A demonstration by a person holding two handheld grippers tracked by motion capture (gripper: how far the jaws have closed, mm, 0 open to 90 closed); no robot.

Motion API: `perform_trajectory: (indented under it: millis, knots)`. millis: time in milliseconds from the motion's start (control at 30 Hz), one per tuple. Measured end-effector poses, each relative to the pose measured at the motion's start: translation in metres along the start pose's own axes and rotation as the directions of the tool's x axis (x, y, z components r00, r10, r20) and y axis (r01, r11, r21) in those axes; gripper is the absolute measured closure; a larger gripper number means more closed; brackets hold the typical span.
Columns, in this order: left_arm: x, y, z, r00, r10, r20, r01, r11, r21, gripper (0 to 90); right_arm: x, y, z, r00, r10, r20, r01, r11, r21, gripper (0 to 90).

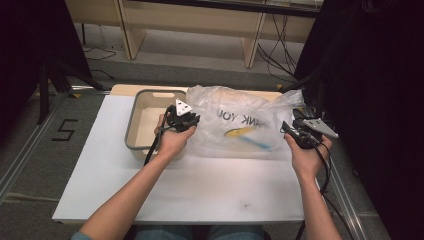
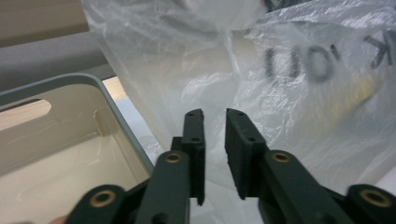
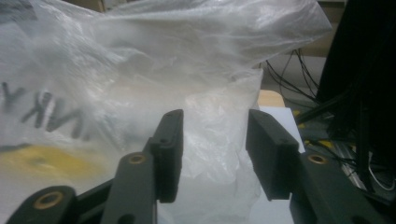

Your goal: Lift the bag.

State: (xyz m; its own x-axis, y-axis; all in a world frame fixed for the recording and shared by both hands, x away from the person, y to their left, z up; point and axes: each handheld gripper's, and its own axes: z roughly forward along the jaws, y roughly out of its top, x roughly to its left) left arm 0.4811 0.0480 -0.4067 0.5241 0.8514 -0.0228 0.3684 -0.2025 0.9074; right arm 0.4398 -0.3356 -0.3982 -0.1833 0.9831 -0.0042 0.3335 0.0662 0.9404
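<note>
I see a clear plastic bag [image 1: 240, 127] on the white table [image 1: 200, 190], just right of the grey bin [image 1: 137, 147], long axis left-right. Print reads mirrored, "ANK YOU", start cut off. Yellow item inside too blurred to identify. Left gripper [image 2: 215, 114] jaws narrow, right gripper [image 3: 214, 119] jaws wider; neither pinches film.

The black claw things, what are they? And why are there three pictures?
They are hand-held grippers. A person holds the left gripper and the right gripper, each with two black jaws. One picture comes from a camera above the white table. The other two come from small cameras riding on the grippers. On the table lie a crinkly clear plastic bag with something yellow inside and a grey bin. Both pairs of jaws stand open at the bag; I see nothing pinched.
</note>
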Motion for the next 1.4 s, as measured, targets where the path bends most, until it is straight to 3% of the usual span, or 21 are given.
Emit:
perform_trajectory:
  millis: [200,467,600,867,1100,1400]
  knots:
    - [-0.004,0.0,-0.013,0.9997,0.01,0.021,-0.01,0.9999,0.0,52.2,-0.004,-0.002,-0.021,0.9984,0.005,-0.057,-0.006,0.9997,-0.022,47.0]
    - [-0.012,-0.001,-0.031,0.9988,0.039,0.028,-0.039,0.9992,-0.011,37.7,0.0,-0.018,-0.034,0.991,-0.012,-0.133,0.01,0.9998,-0.017,40.2]
    - [-0.015,-0.002,-0.039,0.997,0.068,0.037,-0.067,0.9976,-0.014,35.2,0.0,-0.017,-0.042,0.9888,-0.029,-0.147,0.026,0.9994,-0.022,38.8]
    - [-0.015,-0.011,-0.051,0.9957,0.075,0.055,-0.074,0.9972,-0.01,31.2,0.005,-0.024,-0.053,0.9801,-0.052,-0.192,0.051,0.9987,-0.008,37.2]
    - [-0.016,-0.019,-0.066,0.9919,0.098,0.081,-0.099,0.9951,0.002,28.4,0.006,-0.029,-0.057,0.9751,-0.054,-0.215,0.054,0.9985,-0.002,36.8]
    - [-0.015,-0.026,-0.077,0.9876,0.133,0.084,-0.134,0.9909,0.011,26.7,0.01,-0.033,-0.06,0.9681,-0.075,-0.239,0.08,0.9967,0.011,36.3]
